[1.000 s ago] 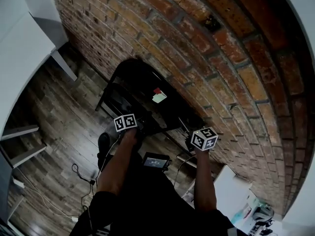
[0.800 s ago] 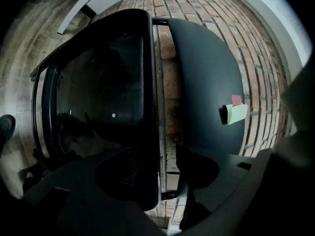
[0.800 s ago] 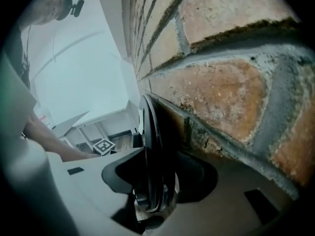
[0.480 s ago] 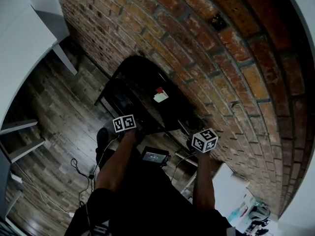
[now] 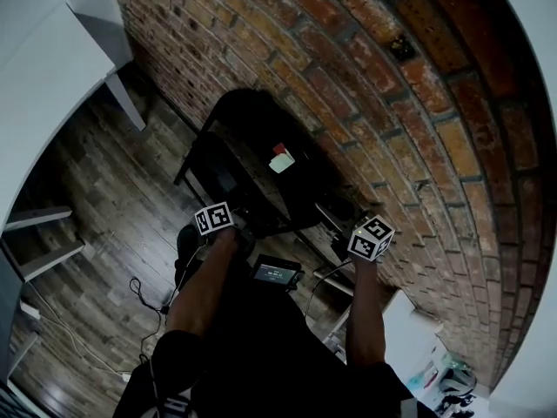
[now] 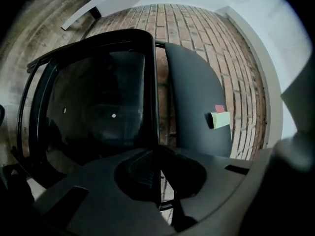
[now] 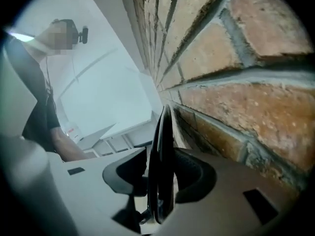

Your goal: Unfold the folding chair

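Left gripper [image 6: 158, 156], jaws narrow, is pinching the folding chair [image 6: 98, 112] frame edge. Right gripper [image 7: 161, 178], jaws wide, is closing around its frame tube [image 7: 162, 141] beside the brick wall [image 7: 236, 97].

No print can be read; the small tag [image 6: 220, 118] on the folding chair [image 6: 98, 107] looks blank.

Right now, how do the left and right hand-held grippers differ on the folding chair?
The left hand-held gripper is shut on a bar of the folding chair; the right hand-held gripper is wide, its jaws closing around a frame tube. The left faces the chair's broad panels; the right sights along its edge beside the brick wall. Both are at its frame.
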Motion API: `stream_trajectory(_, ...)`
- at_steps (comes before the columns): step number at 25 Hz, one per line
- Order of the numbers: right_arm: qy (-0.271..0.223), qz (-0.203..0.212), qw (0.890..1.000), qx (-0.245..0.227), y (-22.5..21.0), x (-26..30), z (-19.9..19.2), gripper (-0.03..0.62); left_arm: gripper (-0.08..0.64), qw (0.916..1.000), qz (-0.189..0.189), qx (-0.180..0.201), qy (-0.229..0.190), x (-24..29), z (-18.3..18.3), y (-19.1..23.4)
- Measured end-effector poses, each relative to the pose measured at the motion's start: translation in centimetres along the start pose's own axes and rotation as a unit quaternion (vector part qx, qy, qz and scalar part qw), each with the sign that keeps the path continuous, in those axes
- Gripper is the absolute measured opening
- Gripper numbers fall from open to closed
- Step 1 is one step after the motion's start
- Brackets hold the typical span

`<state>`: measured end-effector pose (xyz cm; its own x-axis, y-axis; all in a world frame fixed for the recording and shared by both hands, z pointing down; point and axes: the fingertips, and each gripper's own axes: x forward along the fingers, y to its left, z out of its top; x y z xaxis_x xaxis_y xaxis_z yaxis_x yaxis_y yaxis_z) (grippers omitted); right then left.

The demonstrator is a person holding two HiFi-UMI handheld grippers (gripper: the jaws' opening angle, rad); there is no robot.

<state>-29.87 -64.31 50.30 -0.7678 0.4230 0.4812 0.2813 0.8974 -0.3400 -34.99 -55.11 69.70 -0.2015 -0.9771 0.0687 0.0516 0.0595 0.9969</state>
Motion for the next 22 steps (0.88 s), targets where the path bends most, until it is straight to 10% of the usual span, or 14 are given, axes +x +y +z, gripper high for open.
stream_trajectory(4, -0.014, 0.025, 1.0, 0.008, 1.5, 1.3, 2.2, 0.173, 0.024, 0.9998, -0.012, -0.018, -0.002, -1.4, -1.2, 0.1)
stream_trajectory(12, 0.118, 0.101, 0.988, 0.012, 6.1, 4.1, 0.4, 0.121, 0.025, 0.9977, -0.01, 0.015, 0.065, -3.5, -4.2, 0.5)
stream_trajectory(22, 0.114, 0.054, 0.992, -0.006, 10.8, 4.9, -0.8, 0.092, 0.029, 0.995, -0.018, 0.005, 0.098, -6.7, -5.0, 0.5)
